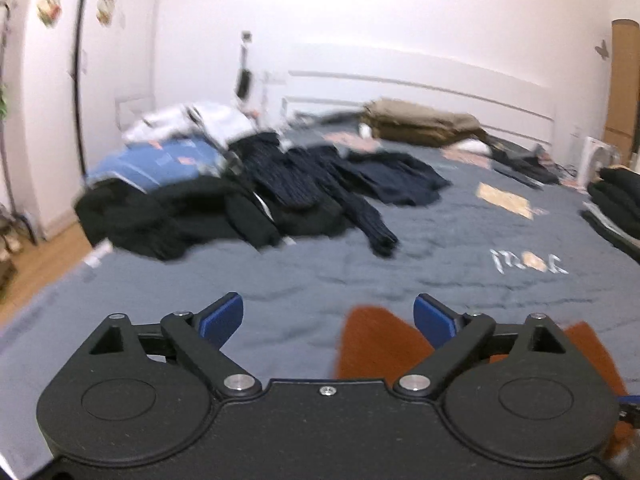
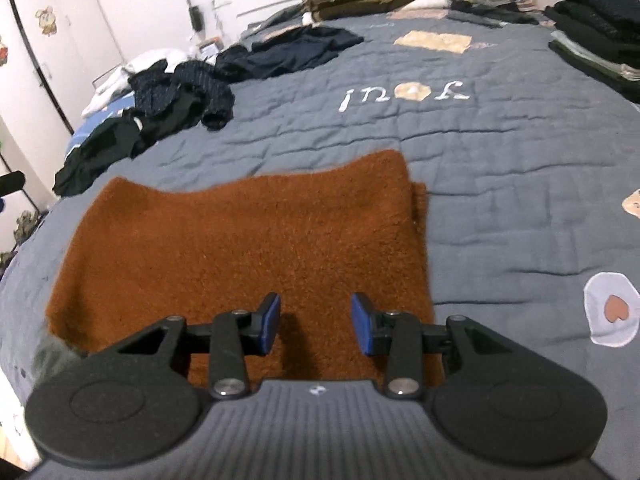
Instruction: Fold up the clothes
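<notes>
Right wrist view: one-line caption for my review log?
Open right gripper poised over a folded rust-brown garment on the grey quilt, unfolded dark clothes heaped behind.

Folded dark stack [image 2: 600,28] edge-cropped.

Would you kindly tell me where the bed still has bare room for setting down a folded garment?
The grey quilt lies bare between the rust-brown fuzzy garment and the stack of folded dark clothes at the right edge, around the stitched lettering. The left side is crowded with a heap of unfolded dark clothes. Both grippers are open.
</notes>
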Demonstrator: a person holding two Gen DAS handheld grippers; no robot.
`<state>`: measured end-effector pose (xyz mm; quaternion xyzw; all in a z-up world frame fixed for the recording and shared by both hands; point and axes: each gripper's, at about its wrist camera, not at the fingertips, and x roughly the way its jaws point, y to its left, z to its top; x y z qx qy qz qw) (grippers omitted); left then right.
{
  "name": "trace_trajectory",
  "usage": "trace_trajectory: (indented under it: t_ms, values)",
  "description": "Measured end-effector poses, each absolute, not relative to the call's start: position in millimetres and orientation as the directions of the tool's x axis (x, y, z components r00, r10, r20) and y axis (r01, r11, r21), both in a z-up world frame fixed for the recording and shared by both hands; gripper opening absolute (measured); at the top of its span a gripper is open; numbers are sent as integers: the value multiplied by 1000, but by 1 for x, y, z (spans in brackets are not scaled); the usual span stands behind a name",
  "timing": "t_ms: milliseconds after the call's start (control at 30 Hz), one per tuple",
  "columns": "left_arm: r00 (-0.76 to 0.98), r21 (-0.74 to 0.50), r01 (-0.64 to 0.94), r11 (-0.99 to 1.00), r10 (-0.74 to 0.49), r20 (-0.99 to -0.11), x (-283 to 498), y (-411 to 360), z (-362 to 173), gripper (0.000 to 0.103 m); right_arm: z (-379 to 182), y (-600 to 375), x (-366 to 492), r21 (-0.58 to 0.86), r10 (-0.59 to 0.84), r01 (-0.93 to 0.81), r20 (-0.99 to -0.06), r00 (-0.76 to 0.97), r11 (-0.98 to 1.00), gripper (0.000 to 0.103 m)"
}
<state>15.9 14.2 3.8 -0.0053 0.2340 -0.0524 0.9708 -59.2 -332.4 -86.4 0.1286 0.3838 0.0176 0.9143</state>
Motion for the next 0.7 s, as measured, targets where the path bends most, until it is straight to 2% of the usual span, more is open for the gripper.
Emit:
trace_trajectory:
  t_ms: [167, 700]
  values:
    - [916, 35, 24, 999, -8, -402, 11, 24, 18, 99, -79, -323, -60, 246, 129, 55, -669, 732, 968, 38]
    - [898, 103, -52, 993, 91, -430, 6, 76, 10, 99, -62, -237, -31, 280, 255, -90, -635, 729, 956, 38]
